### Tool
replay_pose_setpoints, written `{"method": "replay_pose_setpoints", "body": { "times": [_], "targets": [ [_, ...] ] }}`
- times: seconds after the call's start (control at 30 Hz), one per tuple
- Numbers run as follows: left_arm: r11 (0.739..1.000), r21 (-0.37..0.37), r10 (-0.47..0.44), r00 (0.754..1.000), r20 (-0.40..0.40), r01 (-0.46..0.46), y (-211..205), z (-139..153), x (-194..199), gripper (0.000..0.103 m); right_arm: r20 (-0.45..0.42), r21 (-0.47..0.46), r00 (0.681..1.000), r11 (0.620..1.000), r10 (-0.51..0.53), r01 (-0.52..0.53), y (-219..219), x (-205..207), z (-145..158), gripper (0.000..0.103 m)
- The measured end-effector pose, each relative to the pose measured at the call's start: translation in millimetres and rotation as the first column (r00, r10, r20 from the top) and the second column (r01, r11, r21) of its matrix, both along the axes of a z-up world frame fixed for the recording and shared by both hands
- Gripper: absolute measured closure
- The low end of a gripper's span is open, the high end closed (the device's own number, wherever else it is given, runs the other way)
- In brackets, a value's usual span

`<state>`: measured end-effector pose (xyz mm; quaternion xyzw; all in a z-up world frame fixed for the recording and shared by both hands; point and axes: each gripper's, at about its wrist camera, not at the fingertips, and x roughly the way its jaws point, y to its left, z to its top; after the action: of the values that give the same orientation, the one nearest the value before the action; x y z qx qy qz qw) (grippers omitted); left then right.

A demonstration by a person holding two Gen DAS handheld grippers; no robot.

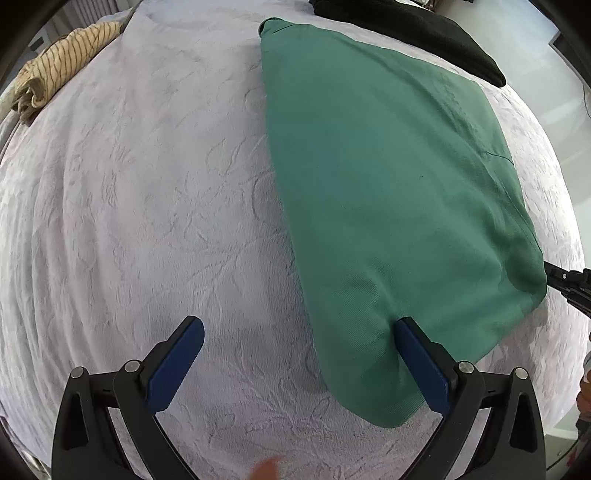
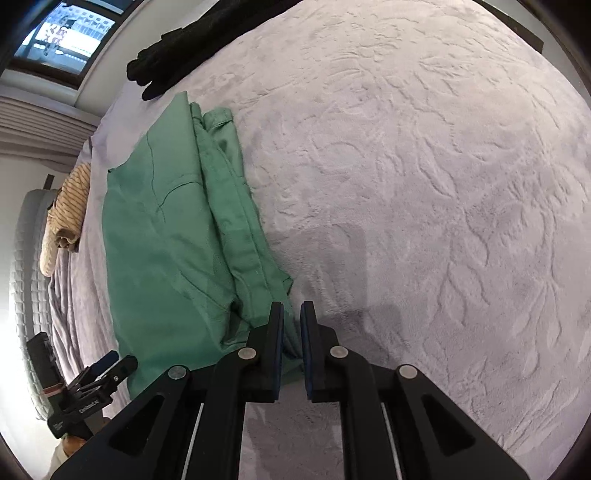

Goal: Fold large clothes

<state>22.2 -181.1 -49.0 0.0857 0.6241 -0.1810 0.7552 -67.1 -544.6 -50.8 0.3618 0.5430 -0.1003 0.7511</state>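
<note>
Right claw [image 2: 291, 314] pinches the green garment's [image 1: 388, 192] near corner; left claw [image 1: 299, 332] gapes wide, empty. Grip the other corner before lifting, keeping edges aligned.

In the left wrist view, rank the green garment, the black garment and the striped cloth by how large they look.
1. Green garment, by far.
2. Black garment.
3. Striped cloth.
The last two look close, and both lie far from the camera, cut by the edge, so their order is unsure.

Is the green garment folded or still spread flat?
Folded: the green garment lies on the bedspread as a compact block, layered edges stacked along one side.
</note>
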Motion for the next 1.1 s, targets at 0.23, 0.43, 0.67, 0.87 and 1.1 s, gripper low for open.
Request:
{"method": "replay_pose_setpoints", "body": {
  "times": [0.23,0.43,0.67,0.87,1.1],
  "targets": [
    [1.000,0.001,-0.010,1.000,0.002,0.010,-0.5,0.0,1.9,0.000,0.022,-0.005,1.000,1.000,0.012,-0.012,5.4,16.0,2.1,0.044],
    [0.996,-0.086,0.036,0.999,0.033,-0.033,15.3,14.5,8.7,0.000,0.079,0.045,0.997,0.999,0.002,-0.006,-5.4,17.4,6.4,0.028],
    [0.993,-0.106,0.060,0.998,0.031,-0.056,24.3,15.9,38.6,0.000,0.169,0.130,0.986,0.991,0.018,-0.040,-12.9,31.4,10.6,0.012],
    [0.984,-0.157,0.086,0.996,-0.033,-0.090,19.2,2.9,54.5,0.000,0.171,0.125,0.981,0.985,0.094,-0.116,-6.6,56.3,7.3,0.000],
    [0.967,-0.245,0.050,0.993,-0.106,-0.075,10.0,-11.6,60.3,0.000,0.187,0.165,0.973,0.972,0.136,-0.168,-7.1,87.5,-0.4,0.000]
  ]
}}
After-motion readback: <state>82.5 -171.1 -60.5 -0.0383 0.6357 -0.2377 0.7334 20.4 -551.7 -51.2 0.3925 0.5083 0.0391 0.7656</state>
